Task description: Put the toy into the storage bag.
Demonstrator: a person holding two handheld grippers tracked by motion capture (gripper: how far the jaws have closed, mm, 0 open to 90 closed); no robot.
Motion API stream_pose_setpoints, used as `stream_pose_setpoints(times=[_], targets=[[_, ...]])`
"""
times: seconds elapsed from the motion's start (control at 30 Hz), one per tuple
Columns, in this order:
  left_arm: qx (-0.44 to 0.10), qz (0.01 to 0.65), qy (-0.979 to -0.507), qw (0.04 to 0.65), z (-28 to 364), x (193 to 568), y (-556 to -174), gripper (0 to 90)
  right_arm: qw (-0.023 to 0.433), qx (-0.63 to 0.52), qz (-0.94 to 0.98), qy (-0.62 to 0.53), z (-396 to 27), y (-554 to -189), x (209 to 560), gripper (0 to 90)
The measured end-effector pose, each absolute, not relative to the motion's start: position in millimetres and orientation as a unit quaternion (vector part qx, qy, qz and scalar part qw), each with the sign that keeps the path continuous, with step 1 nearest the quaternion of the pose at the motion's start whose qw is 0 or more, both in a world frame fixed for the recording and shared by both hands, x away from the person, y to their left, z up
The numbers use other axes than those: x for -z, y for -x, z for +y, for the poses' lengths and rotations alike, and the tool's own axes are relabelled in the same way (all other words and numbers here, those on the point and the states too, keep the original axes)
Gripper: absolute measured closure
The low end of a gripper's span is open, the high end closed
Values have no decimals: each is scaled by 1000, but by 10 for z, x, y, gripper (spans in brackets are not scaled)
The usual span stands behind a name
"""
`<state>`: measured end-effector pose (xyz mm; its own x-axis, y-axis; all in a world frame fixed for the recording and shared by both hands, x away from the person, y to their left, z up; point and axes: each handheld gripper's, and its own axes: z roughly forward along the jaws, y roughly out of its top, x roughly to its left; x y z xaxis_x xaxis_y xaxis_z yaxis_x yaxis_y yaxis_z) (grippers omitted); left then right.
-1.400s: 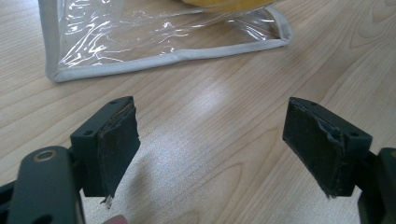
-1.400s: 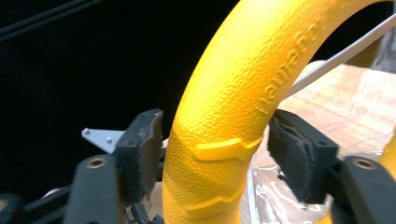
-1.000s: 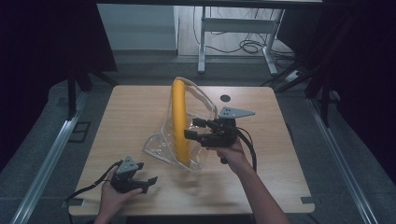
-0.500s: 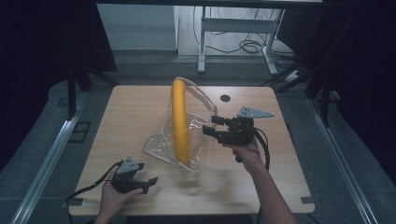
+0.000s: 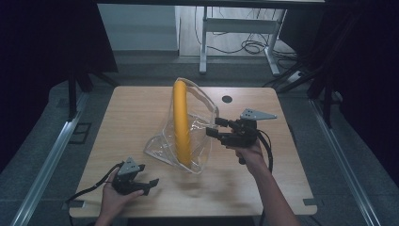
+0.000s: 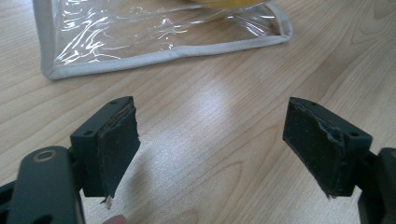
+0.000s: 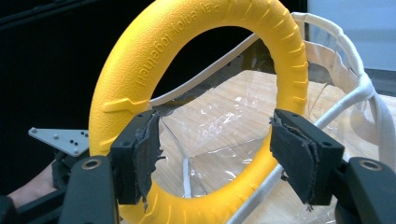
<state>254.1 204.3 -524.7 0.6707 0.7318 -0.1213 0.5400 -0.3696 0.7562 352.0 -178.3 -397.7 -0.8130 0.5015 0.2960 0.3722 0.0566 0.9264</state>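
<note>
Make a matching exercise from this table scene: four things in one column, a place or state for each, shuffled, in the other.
1. yellow ring
2. clear bag
3. left claw
4. right claw

A. open, low at the near table edge
B. open, beside the bag's mouth
C. standing upright inside the bag
D. see-through, white-trimmed, mid-table

Pairs: 1-C, 2-D, 3-A, 4-B

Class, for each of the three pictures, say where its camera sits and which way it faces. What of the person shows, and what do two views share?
High view: above the table, looking forward and down; both forearms, left gripper, right gripper.
Left gripper view: looks between its open jaws at the clear bag on the tabletop.
Right gripper view: looks between its open jaws at the yellow ring upright in the bag; the other hand shows.
Shared: the bag appears in all three.
</note>
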Motion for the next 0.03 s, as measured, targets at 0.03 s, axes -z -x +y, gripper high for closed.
stream_pose_setpoints(times=[0.03], targets=[[-118,388,-820,404,2042,5248,-2542,181,55,-616,726,-302,-1786,-3519,3983,335]])
